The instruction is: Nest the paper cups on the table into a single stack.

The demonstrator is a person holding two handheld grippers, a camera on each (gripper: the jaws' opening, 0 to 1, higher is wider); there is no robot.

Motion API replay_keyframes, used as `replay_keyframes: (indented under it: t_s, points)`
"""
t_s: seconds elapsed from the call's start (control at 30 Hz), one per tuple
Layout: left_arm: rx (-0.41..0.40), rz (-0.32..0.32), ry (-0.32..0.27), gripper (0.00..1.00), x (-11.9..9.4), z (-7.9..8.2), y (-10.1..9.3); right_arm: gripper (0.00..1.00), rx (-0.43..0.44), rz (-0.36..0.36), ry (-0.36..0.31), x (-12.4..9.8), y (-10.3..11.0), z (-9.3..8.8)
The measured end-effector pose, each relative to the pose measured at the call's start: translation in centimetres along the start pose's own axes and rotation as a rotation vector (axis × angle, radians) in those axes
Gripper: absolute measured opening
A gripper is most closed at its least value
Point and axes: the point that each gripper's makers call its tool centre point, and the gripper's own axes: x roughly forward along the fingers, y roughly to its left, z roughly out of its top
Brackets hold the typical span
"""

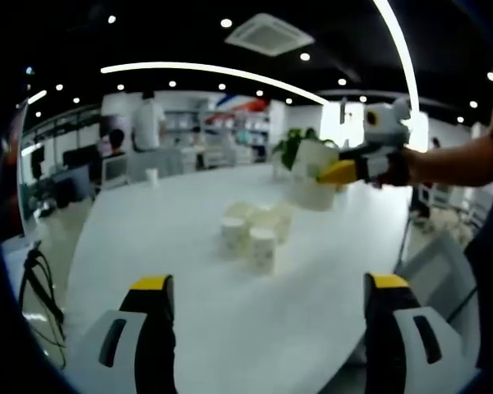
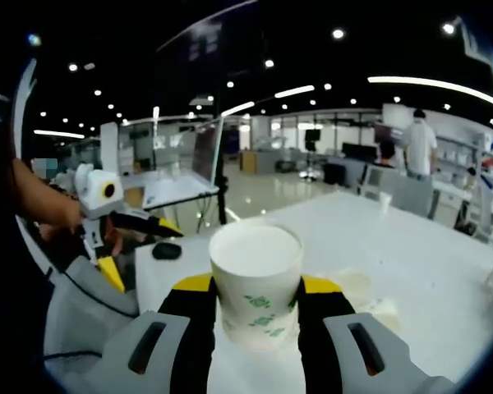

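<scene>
Several white paper cups (image 1: 261,249) with a faint green print stand close together in the middle of the white table (image 1: 148,246). My left gripper (image 1: 268,289) hangs open short of them, its jaws wide apart with nothing between. My right gripper (image 1: 333,172) comes in from the right, above and beyond the group, carrying one cup (image 1: 311,176). In the right gripper view that cup (image 2: 256,287) sits upright, mouth up, with my right gripper (image 2: 256,300) shut on its sides. The left gripper (image 2: 135,246) shows at the left, held by a hand. Cups on the table (image 2: 355,289) lie just right of the held one.
A lone cup (image 1: 152,175) stands near the table's far edge, also seen in the right gripper view (image 2: 384,199). A small dark object (image 2: 166,250) lies on the table. A green plant (image 1: 292,146) stands behind. A monitor on a stand (image 2: 205,152) and people are farther off. Cables (image 1: 39,283) hang at the left.
</scene>
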Motion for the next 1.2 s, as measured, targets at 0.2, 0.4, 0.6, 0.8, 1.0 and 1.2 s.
replay_keyframes:
  t_s: [0.2,0.4,0.6,0.8,1.0,1.2]
  points:
    - [0.0,-0.014,0.001,0.96,0.3,0.1,-0.5,0.36,0.024,0.039,-0.021,-0.3,1.3,0.6]
    - [0.001,-0.026,0.002,0.95,0.6,0.2,-0.8,0.36,0.023,0.072,-0.042,-0.4,2.3,1.6]
    - [-0.008,-0.037,-0.002,0.95,0.8,0.3,-1.2,0.36,0.004,0.132,-0.048,-0.5,4.0,1.7]
    - [-0.012,-0.063,0.009,0.94,1.0,0.0,-1.8,0.36,-0.084,0.165,-0.025,-0.4,5.6,1.3]
    - [-0.025,-0.083,0.005,0.93,1.2,0.2,-2.3,0.36,-0.087,0.184,-0.031,-0.4,6.3,1.4]
    - [-0.036,-0.119,0.008,0.89,1.4,0.3,-3.3,0.36,-0.086,0.21,-0.036,-0.4,7.3,1.4]
